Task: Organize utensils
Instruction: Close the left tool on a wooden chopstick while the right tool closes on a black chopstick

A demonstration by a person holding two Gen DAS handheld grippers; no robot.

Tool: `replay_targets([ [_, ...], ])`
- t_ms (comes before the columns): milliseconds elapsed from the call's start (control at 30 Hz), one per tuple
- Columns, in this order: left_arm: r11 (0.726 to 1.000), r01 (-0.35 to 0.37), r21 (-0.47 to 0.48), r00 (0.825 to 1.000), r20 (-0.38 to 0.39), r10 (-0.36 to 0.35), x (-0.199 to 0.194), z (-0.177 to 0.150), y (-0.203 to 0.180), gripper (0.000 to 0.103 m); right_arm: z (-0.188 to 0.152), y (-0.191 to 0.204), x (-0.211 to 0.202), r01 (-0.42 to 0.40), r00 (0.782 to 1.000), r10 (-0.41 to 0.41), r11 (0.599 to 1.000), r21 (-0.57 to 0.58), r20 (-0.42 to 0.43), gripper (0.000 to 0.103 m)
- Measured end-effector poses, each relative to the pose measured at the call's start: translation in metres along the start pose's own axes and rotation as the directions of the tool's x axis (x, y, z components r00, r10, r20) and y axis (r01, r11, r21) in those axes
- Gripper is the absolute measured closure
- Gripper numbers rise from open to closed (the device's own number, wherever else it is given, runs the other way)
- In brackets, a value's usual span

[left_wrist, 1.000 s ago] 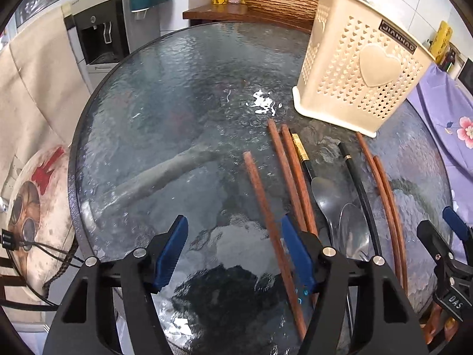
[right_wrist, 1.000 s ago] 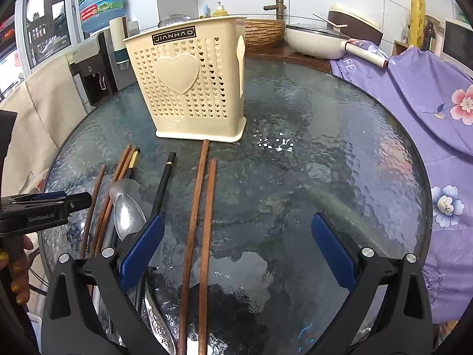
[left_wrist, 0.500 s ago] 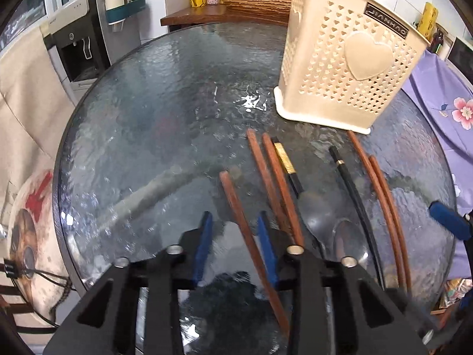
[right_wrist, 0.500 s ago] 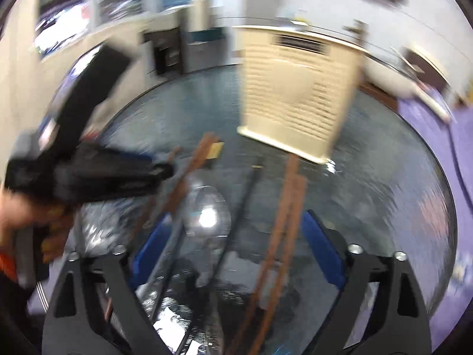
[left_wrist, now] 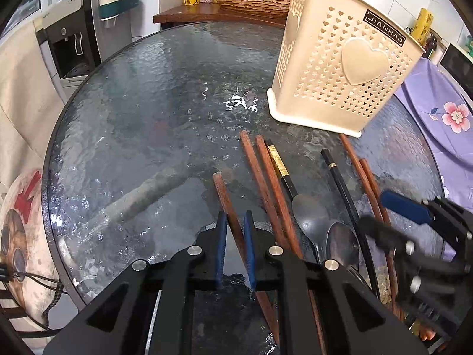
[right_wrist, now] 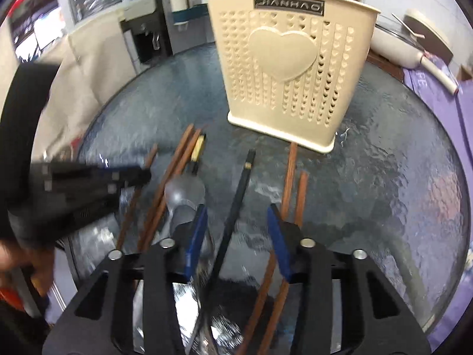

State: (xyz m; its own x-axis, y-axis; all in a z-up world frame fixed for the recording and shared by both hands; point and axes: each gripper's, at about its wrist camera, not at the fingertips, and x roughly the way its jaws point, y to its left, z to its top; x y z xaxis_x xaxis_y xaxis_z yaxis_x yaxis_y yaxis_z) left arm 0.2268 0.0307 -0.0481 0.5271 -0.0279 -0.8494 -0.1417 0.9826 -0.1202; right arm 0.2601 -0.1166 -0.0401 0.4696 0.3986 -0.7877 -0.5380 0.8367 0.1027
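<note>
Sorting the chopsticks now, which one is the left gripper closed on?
The lone brown chopstick, farthest left, apart from the pair; the left gripper pinches it.

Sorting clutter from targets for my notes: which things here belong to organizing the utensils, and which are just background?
Job:
wooden chopsticks
black chopstick
spoons
cream holder
left gripper
right gripper

Background:
glass table
water dispenser
purple floral cloth
pan
</note>
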Motion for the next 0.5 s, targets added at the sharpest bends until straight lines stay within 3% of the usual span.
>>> replay_targets([
  [200,1.0,0.013,0.003,1.0,-0.015,-0.013,-0.001,-0.004,-0.001,0.091,0.016,0.009,0.02,0.063,0.996,-0.062,0.998,0.006,-0.057,0.076],
  [500,0.999,-0.011,0.038,1.0,-0.016,0.012,-0.004,-0.011,-0.011,0.091,0.028,0.015,0.05,0.095,0.99,-0.094,0.996,0.0,-0.109,0.085],
])
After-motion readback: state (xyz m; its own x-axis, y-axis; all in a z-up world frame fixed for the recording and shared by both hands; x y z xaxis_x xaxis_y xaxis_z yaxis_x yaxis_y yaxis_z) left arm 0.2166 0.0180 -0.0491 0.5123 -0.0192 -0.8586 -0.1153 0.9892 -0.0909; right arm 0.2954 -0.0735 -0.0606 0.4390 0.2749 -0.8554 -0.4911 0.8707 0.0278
